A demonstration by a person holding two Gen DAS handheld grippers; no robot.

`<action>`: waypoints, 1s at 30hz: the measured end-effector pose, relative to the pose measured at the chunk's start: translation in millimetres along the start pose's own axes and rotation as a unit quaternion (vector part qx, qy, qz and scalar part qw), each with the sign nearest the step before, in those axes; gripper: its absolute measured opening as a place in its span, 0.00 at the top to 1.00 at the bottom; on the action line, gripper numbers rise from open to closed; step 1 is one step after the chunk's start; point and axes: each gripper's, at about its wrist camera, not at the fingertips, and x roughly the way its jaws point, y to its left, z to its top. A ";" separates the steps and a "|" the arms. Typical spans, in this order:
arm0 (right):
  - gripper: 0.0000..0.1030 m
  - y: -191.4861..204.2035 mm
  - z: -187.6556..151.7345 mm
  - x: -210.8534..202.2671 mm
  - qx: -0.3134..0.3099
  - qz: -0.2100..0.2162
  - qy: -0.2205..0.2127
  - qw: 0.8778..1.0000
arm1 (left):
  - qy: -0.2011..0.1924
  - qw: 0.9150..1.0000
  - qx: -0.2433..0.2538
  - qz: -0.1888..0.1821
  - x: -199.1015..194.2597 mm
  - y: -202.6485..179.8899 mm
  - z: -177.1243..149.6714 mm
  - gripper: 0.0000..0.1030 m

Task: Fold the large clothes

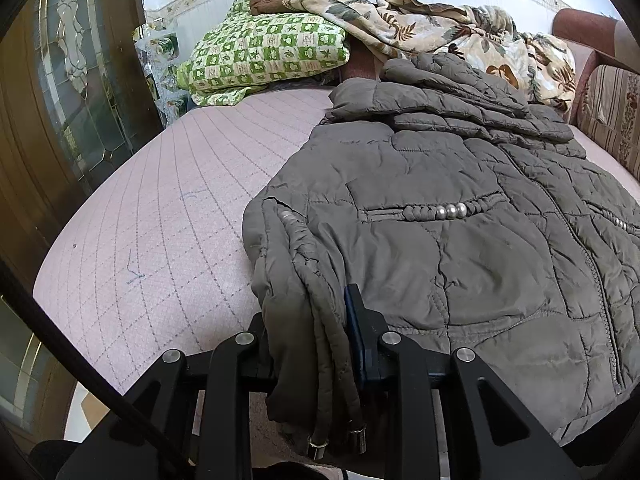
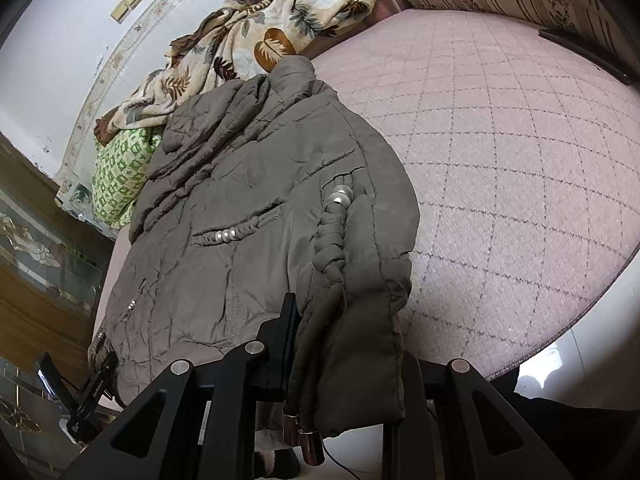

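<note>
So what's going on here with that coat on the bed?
A person is folding a grey-brown quilted puffer jacket laid out on a pink quilted bed cover, using two handheld grippers. The left gripper is shut on the jacket's bottom corner at one side, drawcords hanging down, and the right gripper is shut on the other bottom corner. Most of the jacket lies flat, hood toward a leaf-print blanket and a green checked pillow. The fold itself hasn't happened yet.

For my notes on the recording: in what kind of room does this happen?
Most likely a bedroom or living room in a home. A grey padded jacket lies on a pink quilted bed, with a green checked pillow and a leaf-patterned blanket at its far end.
</note>
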 end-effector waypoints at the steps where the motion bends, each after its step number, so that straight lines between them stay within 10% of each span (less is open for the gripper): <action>1: 0.78 -0.3 0.3 -1.4 0.000 0.002 -0.002 1.000 | -0.001 1.000 -0.001 -0.001 -0.6 0.5 0.4 0.76; 30: 0.83 21.7 5.8 -36.3 -0.053 0.047 -0.083 0.994 | -0.054 0.998 -0.017 -0.017 -23.0 3.0 14.3 0.77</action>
